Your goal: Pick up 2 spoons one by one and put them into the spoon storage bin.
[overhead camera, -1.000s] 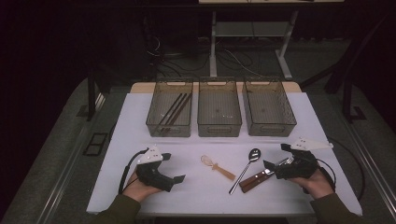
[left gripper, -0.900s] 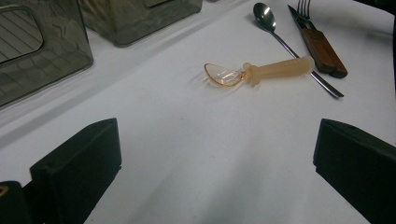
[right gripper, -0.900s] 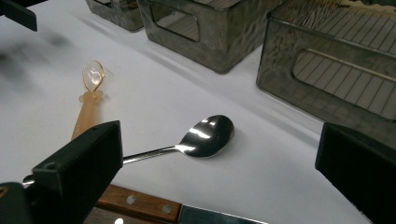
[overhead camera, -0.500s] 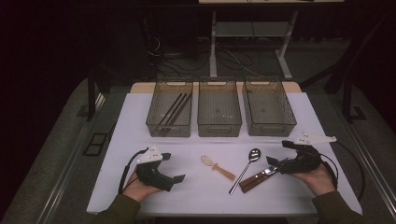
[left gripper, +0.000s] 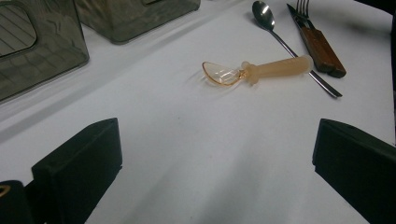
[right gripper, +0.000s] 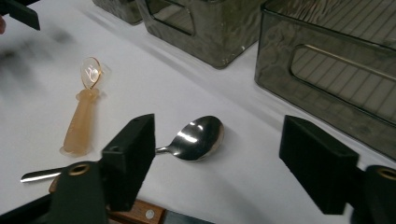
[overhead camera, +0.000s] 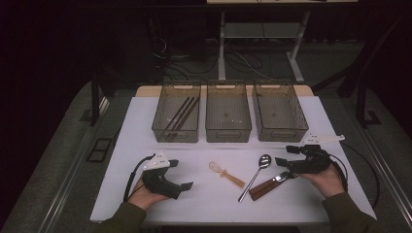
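On the white table (overhead camera: 204, 204) lie a metal spoon (overhead camera: 255, 174), an amber plastic spoon (overhead camera: 226, 173) and a wooden-handled fork (overhead camera: 267, 184). My right gripper (overhead camera: 286, 156) hovers at the metal spoon's bowl end. Its jaws have just been closing but still stand apart. In the right gripper view (right gripper: 224, 163) the spoon bowl (right gripper: 198, 137) lies in the gap between them, and neither pad presses on it. The wooden handle (right gripper: 140, 212) lies under the left jaw. My left gripper (overhead camera: 182, 174) rests open on the table. The plastic spoon (left gripper: 257, 70) lies well ahead of its wide jaws (left gripper: 217, 168).
Three smoky plastic bins stand in a row at the back: the left bin (overhead camera: 176, 133) holds dark chopsticks (overhead camera: 180, 116), then come the middle bin (overhead camera: 228, 131) and the right bin (overhead camera: 281, 131). The table's front edge runs just before the person's forearms.
The right gripper has shifted slightly toward the bins and its jaws have narrowed around the spoon's bowl. The left gripper and the cutlery have stayed put.
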Demonstrator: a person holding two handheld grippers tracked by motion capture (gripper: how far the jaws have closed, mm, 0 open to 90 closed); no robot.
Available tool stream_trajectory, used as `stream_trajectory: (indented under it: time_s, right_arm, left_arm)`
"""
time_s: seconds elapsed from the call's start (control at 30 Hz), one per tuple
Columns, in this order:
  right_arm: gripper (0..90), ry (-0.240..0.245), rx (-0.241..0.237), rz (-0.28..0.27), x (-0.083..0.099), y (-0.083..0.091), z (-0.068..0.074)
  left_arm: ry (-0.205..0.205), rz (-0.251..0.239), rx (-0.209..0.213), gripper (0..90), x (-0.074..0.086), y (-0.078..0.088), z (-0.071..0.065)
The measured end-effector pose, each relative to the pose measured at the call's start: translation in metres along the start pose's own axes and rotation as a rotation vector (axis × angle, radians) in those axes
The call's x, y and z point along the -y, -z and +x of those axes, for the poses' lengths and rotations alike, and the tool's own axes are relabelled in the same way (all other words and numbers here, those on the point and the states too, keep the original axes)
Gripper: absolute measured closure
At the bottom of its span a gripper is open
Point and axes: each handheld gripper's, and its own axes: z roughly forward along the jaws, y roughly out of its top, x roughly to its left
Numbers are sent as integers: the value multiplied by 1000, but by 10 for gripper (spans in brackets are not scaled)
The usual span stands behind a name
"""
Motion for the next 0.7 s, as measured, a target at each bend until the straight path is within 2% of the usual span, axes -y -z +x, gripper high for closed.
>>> stream_trajectory:
  time_s: [0.17, 0.3, 0.7]
  right_arm:
    - [330, -1, -18, 18, -3, -8, 2]
    - [351, 18, -34, 25, -6, -13, 5]
    - [361, 34, -78, 31, -14, -28, 18]
  left_arm:
    - [-4, -1, 0, 3, 0, 0, -1]
    - [-1, 0, 0, 3, 0, 0, 0]
    - [0, 4, 3, 3, 0, -1, 0]
